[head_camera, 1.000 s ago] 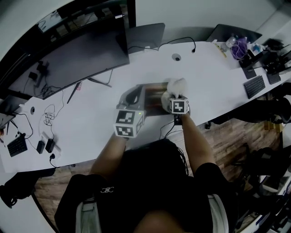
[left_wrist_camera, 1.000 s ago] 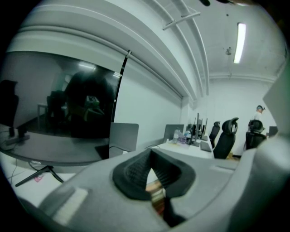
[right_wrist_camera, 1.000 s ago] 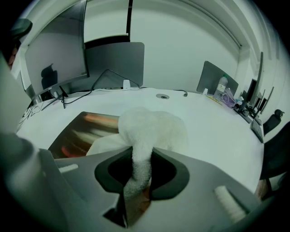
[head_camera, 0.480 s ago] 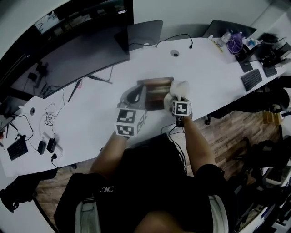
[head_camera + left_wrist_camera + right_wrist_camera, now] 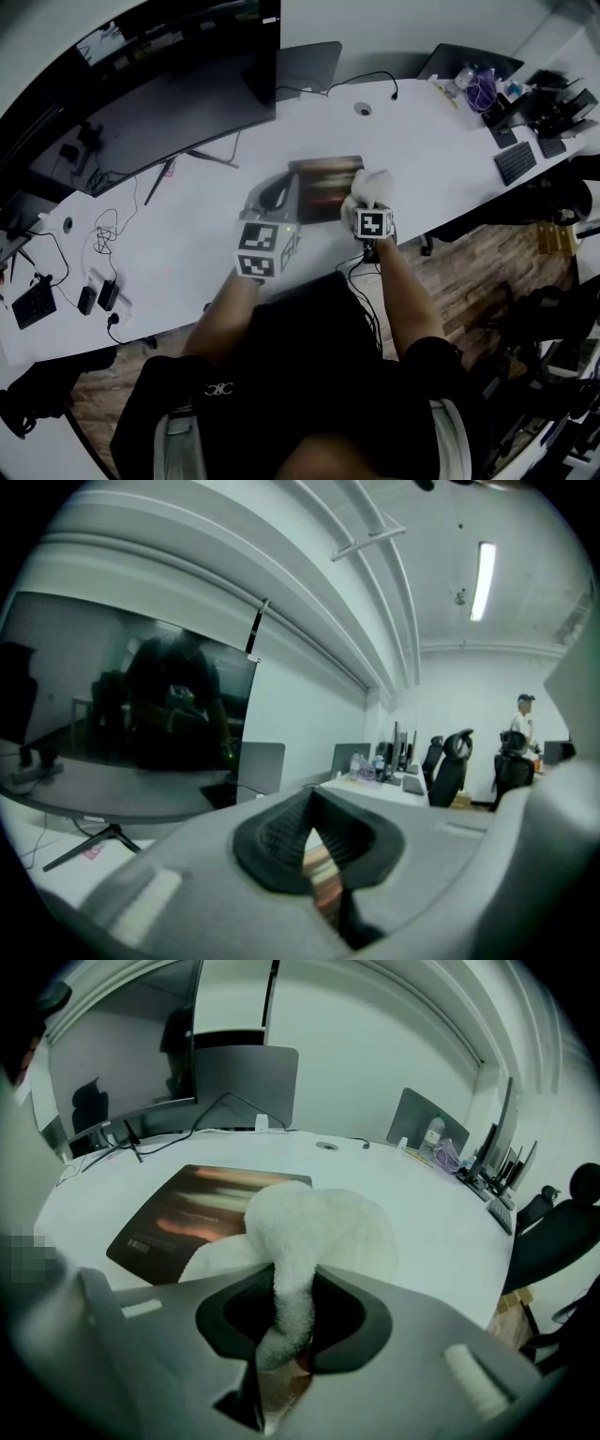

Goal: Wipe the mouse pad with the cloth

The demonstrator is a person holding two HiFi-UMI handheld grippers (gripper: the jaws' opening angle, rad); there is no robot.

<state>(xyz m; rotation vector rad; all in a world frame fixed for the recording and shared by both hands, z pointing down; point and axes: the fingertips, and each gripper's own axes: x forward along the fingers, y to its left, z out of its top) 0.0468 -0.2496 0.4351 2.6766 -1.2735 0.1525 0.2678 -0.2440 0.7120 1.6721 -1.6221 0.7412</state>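
Pad flat on desk, near monitor. Cloth bunched over pad's right edge, pinched tight in right gripper. Left gripper at pad's left edge, jaws pressed together, tips seemingly resting on pad.

Desk bare right of mouse pad; monitor stands behind it

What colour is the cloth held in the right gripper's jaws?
White, with a fluffy pile. The cloth shows best in the right gripper view.
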